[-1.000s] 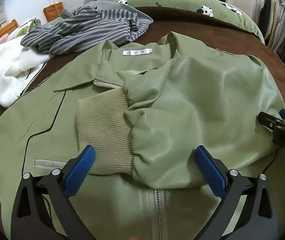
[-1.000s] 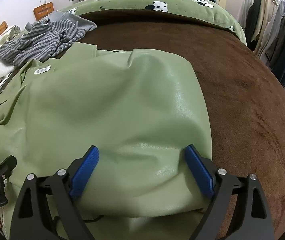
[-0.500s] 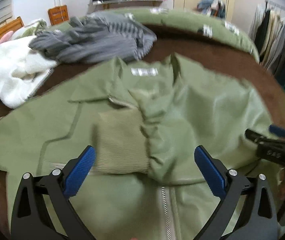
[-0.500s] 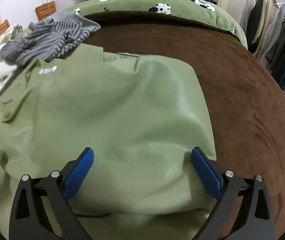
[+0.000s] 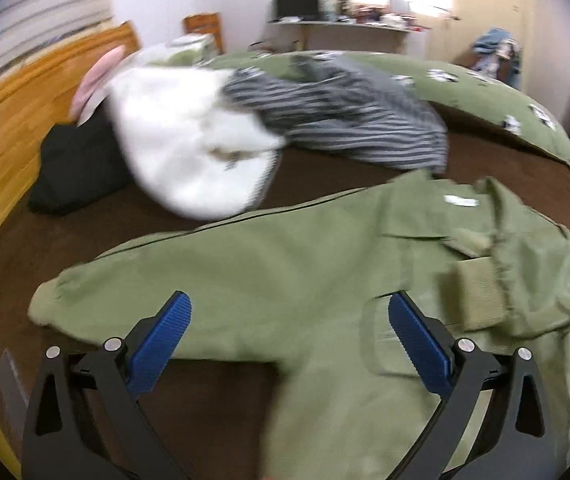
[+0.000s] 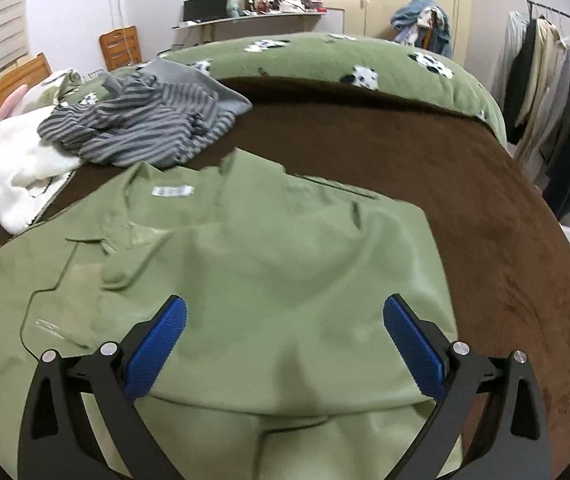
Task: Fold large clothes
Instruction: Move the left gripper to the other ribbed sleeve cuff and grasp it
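Observation:
A large olive-green jacket (image 6: 269, 264) lies spread on the brown bed cover (image 6: 485, 220). Its right sleeve is folded across the chest, and the ribbed cuff (image 5: 473, 292) rests near the collar. The left sleeve (image 5: 213, 276) stretches out flat toward the left. My left gripper (image 5: 289, 328) hovers open above that left sleeve, nothing between its blue pads. My right gripper (image 6: 283, 334) stands wide open above the folded right half, holding nothing. A white label (image 6: 173, 191) shows inside the collar.
A striped grey garment (image 6: 137, 128) and a white fleece garment (image 5: 189, 148) are piled at the back left. A black garment (image 5: 73, 168) lies by the wooden bed frame (image 5: 1, 140). A green duvet (image 6: 345, 64) bounds the far side. Hanging clothes (image 6: 557, 120) stand at the right.
My left gripper has swung left and up, from over the folded cuff to over the outstretched left sleeve. My right gripper has lifted off the folded sleeve, and its jaws have widened.

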### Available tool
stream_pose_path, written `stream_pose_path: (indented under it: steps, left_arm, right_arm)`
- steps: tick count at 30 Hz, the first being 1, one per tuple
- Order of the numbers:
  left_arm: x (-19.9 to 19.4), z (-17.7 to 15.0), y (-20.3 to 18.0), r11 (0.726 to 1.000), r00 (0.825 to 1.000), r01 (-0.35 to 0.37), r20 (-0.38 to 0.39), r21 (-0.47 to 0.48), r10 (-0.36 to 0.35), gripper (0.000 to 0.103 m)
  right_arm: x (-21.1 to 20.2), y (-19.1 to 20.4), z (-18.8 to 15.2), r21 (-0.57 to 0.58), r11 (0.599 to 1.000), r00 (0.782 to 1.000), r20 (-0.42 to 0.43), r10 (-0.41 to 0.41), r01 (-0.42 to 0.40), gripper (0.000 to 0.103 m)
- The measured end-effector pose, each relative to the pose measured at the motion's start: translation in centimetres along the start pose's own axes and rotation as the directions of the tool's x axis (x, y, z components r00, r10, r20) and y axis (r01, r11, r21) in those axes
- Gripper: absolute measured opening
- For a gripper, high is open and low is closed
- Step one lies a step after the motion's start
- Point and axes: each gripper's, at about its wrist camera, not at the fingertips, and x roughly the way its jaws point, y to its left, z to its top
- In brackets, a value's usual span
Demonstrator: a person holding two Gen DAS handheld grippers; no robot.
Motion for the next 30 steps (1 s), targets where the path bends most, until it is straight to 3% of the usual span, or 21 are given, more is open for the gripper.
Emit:
stream_pose_path:
  steps: [5,11,16,22,30]
  left_arm:
    - [1.6,-1.5,8.5,0.988,0.998,-0.065,-0.034,-0.14,0.061,0.097]
    - [4.7,-4.7,16.0,0.957,0.989,-0.138,-0.081,-0.256,0.121,0.097]
    - [7.7,-8.0,22.0,0.907,0.982,-0.172,-0.136,-0.386,0.128,0.097]
    - [10.3,-10.1,25.9,0.857,0.986,-0.136,-0.148,-0.498,0.071,0.09]
    - [11.7,-8.7,27.0,0.859,0.994,-0.083,-0.103,-0.504,0.036,0.067]
  right_arm:
    - [0.1,4.0,0.8,-0.021,0.999,0.999,0.024,0.035,-0.034,0.097]
    - [1.3,8.8,0.6,-0.07,0.995,0.998,0.008,0.069,-0.069,0.097]
    - [2.3,12.0,0.2,-0.131,0.989,0.997,-0.005,0.075,-0.075,0.097]
    - [3.1,15.2,-0.2,-0.18,0.979,0.996,-0.02,0.09,-0.092,0.097]
    - [3.9,20.0,-0.7,-0.226,0.963,0.989,-0.037,0.142,-0.146,0.097]
